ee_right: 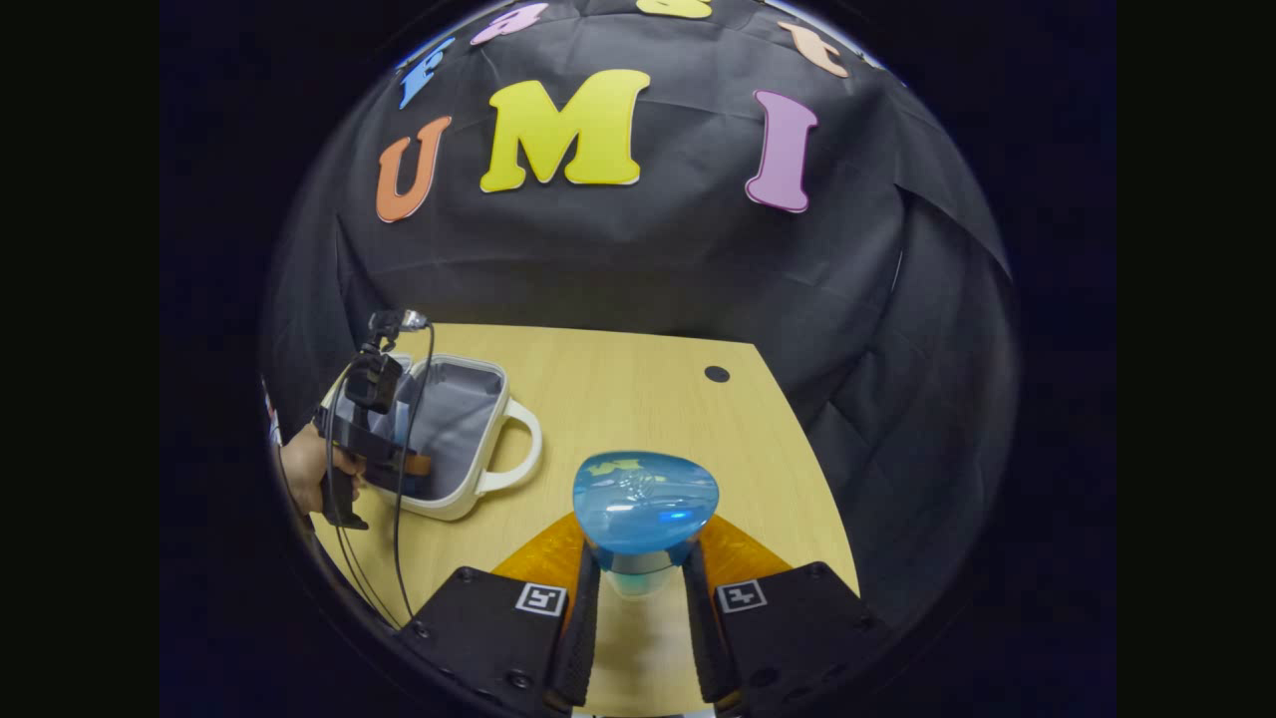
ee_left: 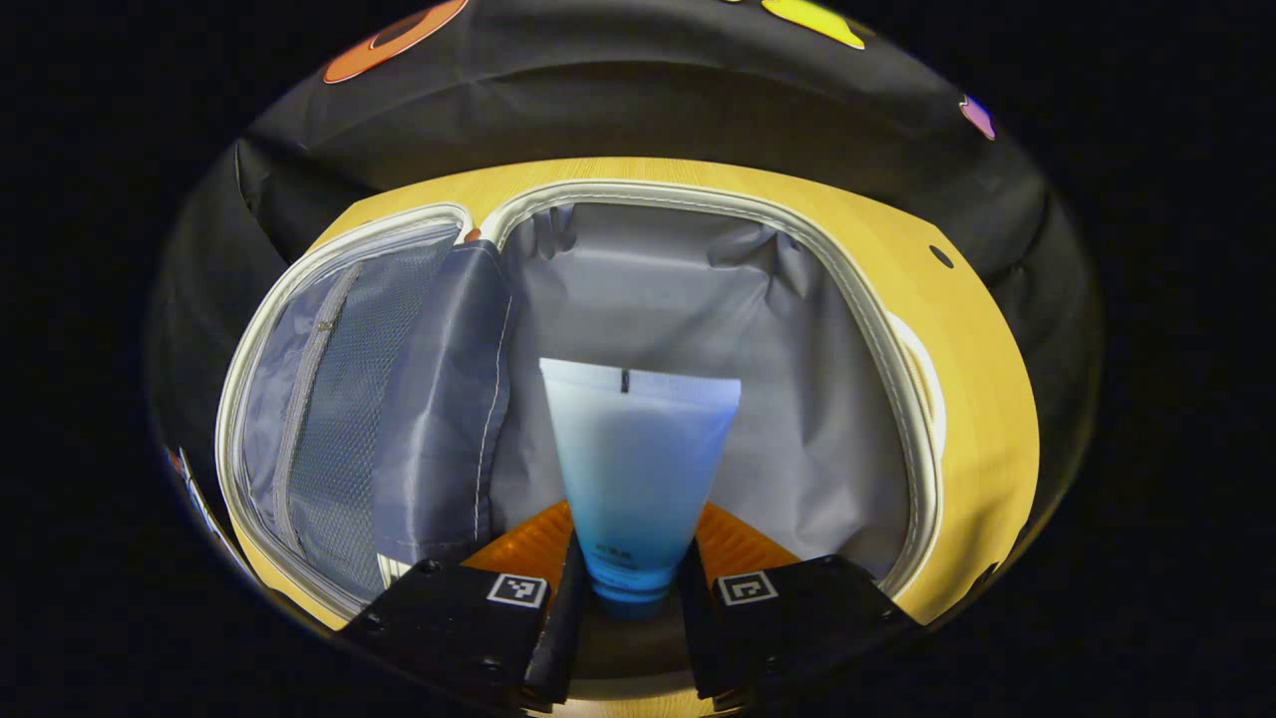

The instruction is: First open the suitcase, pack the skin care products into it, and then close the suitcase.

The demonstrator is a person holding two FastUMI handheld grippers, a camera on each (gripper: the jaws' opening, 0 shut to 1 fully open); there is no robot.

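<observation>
Pinching a blue tube near its cap end, the left gripper has its jaws narrowed onto it, the tube's flat end pointing over the open suitcase and its grey lining; a mesh pocket lies to the left.

In the right gripper view, the right gripper jaws clamp a blue bottle above the desk. Farther left, a hand holds the other gripper over the suitcase.

Bare table lies right of the open suitcase; mesh divider blocks its lid side.
</observation>
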